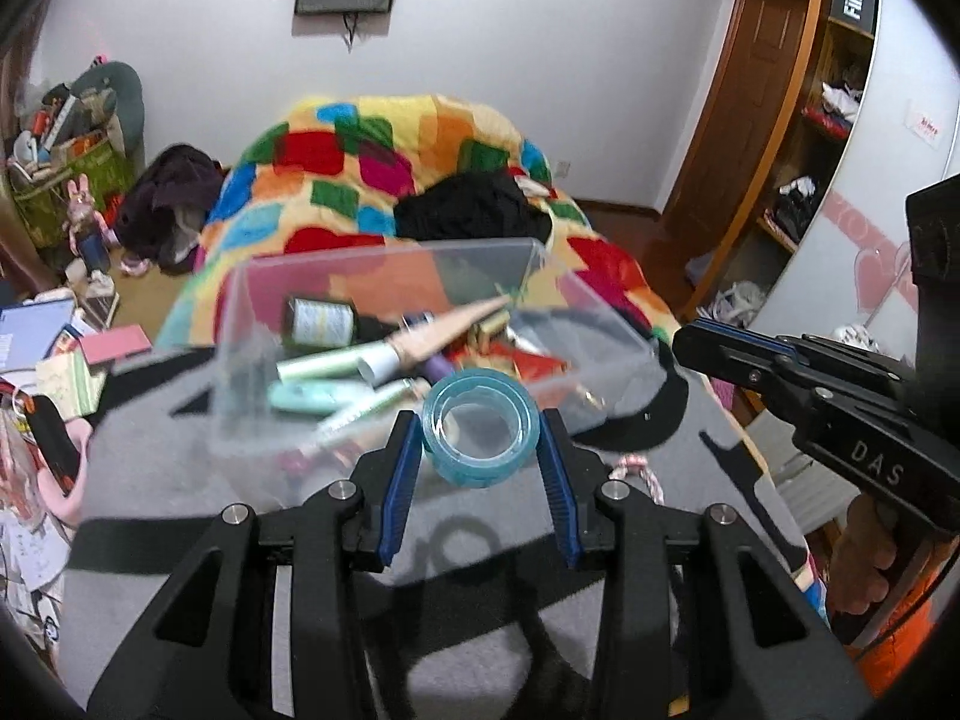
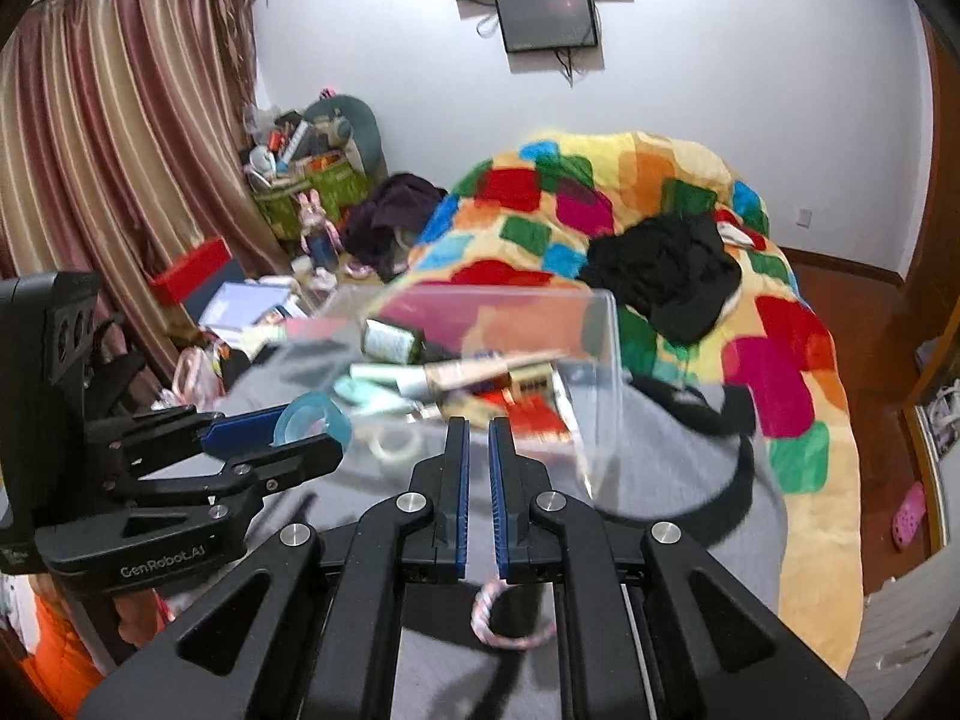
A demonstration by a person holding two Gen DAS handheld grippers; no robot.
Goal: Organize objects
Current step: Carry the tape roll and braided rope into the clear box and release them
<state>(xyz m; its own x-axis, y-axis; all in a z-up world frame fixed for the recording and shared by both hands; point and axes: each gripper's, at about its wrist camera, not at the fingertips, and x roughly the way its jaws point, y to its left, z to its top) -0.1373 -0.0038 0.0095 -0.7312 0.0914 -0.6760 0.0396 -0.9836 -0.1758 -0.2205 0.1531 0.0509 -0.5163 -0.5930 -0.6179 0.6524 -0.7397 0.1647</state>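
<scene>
Blue clear tape roll (image 1: 477, 427) sits squeezed in my left hand-held gripper (image 1: 478, 450), by the clear plastic box (image 1: 384, 276). My right hand-held gripper (image 2: 478, 438) is almost closed, holding nothing.

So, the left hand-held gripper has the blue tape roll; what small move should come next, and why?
Probably carry the blue tape roll forward over the clear box and open the left hand-held gripper. The roll sits at the box's near edge, and other small items already lie inside.
</scene>
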